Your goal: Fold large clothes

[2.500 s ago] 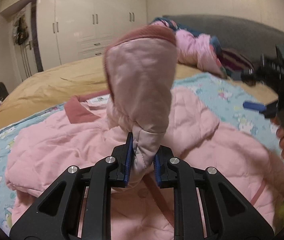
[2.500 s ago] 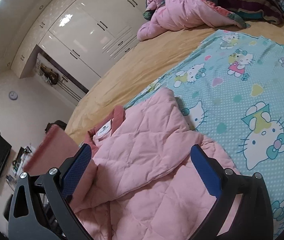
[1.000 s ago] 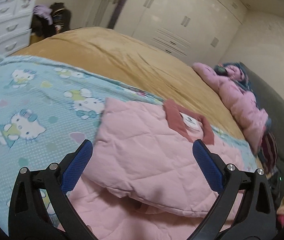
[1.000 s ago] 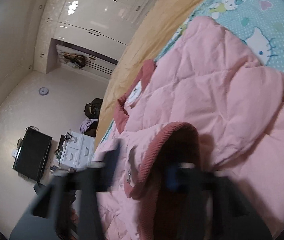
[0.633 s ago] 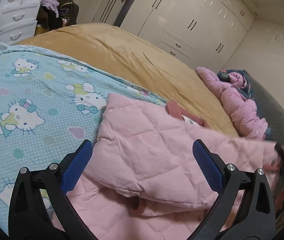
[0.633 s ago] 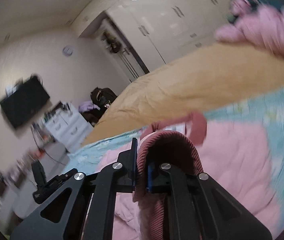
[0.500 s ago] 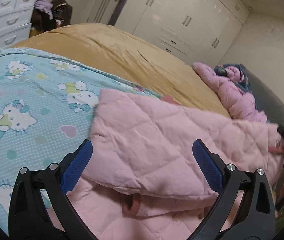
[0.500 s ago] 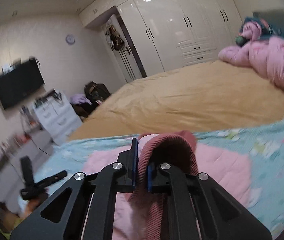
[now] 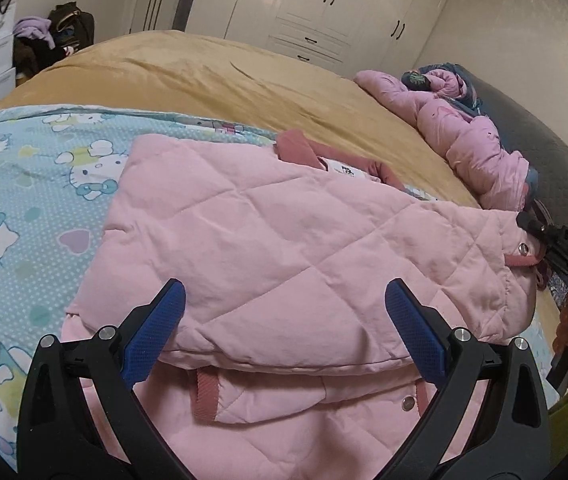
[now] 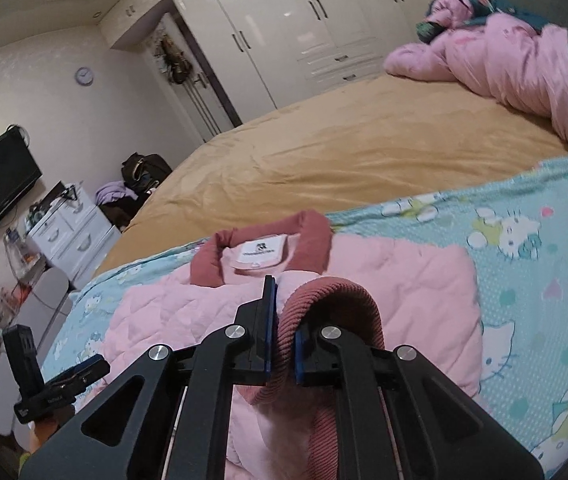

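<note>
Bedroom with white wardrobes; on the bed (image 9: 212, 76) a cartoon-print blanket (image 9: 24, 184) carries the pink quilted jacket (image 9: 284, 240). Right gripper (image 10: 282, 340) is clamped on the ribbed sleeve cuff (image 10: 336, 300), holding the sleeve stretched across the jacket's body, its long axis running sideways from that cuff toward the left gripper (image 9: 284, 320). This one hovers with jaws wide apart over the folded near edge, the nearer to it.

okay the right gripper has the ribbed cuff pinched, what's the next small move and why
Probably carry the ribbed cuff across and lay it on the pink jacket. The right gripper is shut on it, raised above the body, while the left gripper hovers open.
</note>
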`<move>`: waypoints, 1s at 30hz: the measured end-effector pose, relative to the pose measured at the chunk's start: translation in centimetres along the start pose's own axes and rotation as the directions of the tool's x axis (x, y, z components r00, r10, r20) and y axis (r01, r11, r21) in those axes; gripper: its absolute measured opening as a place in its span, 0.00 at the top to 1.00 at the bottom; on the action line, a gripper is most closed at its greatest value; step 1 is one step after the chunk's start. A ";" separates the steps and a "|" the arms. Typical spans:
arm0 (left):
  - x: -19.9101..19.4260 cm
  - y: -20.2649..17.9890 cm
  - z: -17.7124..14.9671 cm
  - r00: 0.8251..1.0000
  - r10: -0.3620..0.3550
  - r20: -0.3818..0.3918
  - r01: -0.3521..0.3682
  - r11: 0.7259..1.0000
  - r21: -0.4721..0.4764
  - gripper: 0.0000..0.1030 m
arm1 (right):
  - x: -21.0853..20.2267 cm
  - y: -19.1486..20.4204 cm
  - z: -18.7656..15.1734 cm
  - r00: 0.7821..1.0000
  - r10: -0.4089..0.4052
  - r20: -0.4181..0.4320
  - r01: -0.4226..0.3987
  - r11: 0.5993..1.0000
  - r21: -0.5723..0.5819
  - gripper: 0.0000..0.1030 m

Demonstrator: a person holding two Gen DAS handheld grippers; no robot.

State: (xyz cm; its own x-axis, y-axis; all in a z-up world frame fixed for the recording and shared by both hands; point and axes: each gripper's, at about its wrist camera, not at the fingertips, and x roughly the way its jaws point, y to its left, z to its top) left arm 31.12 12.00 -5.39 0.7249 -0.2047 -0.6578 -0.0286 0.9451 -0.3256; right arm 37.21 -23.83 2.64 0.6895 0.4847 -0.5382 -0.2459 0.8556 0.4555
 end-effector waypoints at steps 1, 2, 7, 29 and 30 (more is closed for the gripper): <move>0.1 0.1 0.0 1.000 -0.003 -0.002 0.003 1.000 -0.001 0.09 | 0.1 0.0 -0.1 1.000 -0.004 -0.002 0.004 1.000 0.004 0.93; 0.3 0.2 0.0 1.000 0.000 -0.011 0.000 1.000 0.002 0.10 | 0.2 0.0 -0.1 1.000 -0.006 0.000 0.006 1.000 0.005 0.93; 1.5 0.4 -0.4 0.998 0.006 -0.057 -0.007 1.000 -0.008 0.14 | 0.7 0.3 0.0 0.999 -0.024 -0.021 0.025 1.000 0.011 0.93; 3.7 -0.8 -1.6 0.987 0.125 -0.104 -0.113 0.988 0.108 0.14 | -0.5 7.1 -7.0 0.993 -0.119 0.006 0.118 0.973 -0.200 0.31; 3.7 -0.8 -1.6 0.986 0.125 -0.106 -0.114 0.987 0.109 0.14 | -0.2 7.3 -7.2 0.993 -0.115 -0.003 0.112 0.973 -0.201 0.31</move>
State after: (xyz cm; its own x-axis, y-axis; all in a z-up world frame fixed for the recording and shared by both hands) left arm 32.72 10.11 -8.71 0.6386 -0.1103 -0.7616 -0.0357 0.9844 -0.1725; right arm 30.40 -16.42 0.99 0.7111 0.3836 -0.5892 -0.2993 0.9235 0.2401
